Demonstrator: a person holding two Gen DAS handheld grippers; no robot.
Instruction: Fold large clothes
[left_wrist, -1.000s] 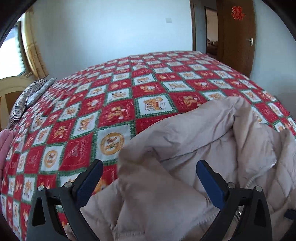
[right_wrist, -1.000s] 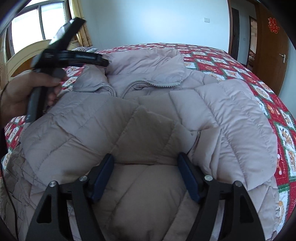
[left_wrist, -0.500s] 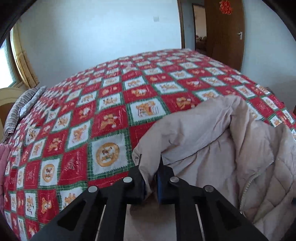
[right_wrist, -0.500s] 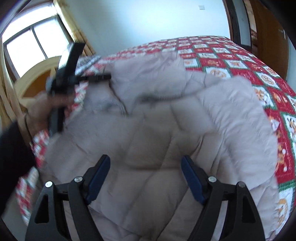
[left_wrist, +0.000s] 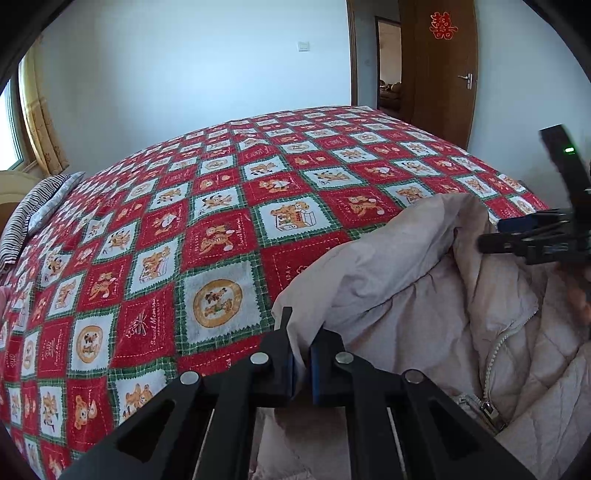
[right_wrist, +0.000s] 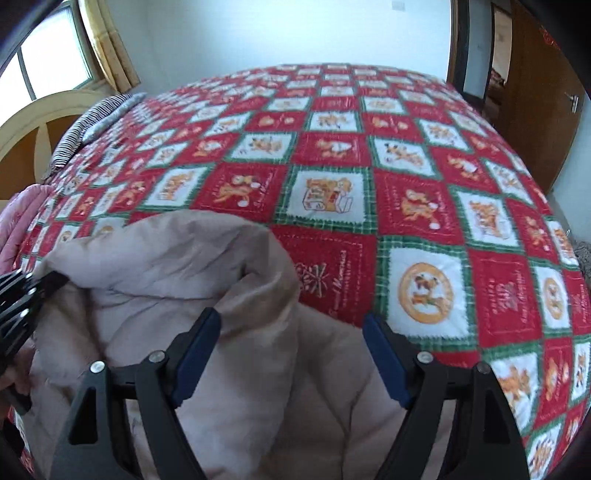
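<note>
A beige puffer jacket (left_wrist: 424, 280) lies on the near part of a bed; its zipper and collar show at the right of the left wrist view. My left gripper (left_wrist: 302, 363) is shut on the left edge of the jacket's collar fabric. In the right wrist view the jacket (right_wrist: 177, 266) fills the lower left, and my right gripper (right_wrist: 291, 332) is open, its blue-padded fingers (right_wrist: 384, 358) straddling the jacket's fabric. The right gripper (left_wrist: 524, 236) also shows at the right edge of the left wrist view. The left gripper (right_wrist: 22, 299) shows at the left edge of the right wrist view.
The bed is covered by a red, green and white patchwork blanket (left_wrist: 207, 229). A striped pillow (left_wrist: 33, 210) lies at the far left by a cream headboard (right_wrist: 40, 122). A wooden door (left_wrist: 443, 70) stands at the back right. Pink cloth (right_wrist: 14, 218) lies at the left.
My left gripper went from open to shut on the jacket's collar edge. My right gripper moved from the jacket's lower body up to the collar area, still open.
</note>
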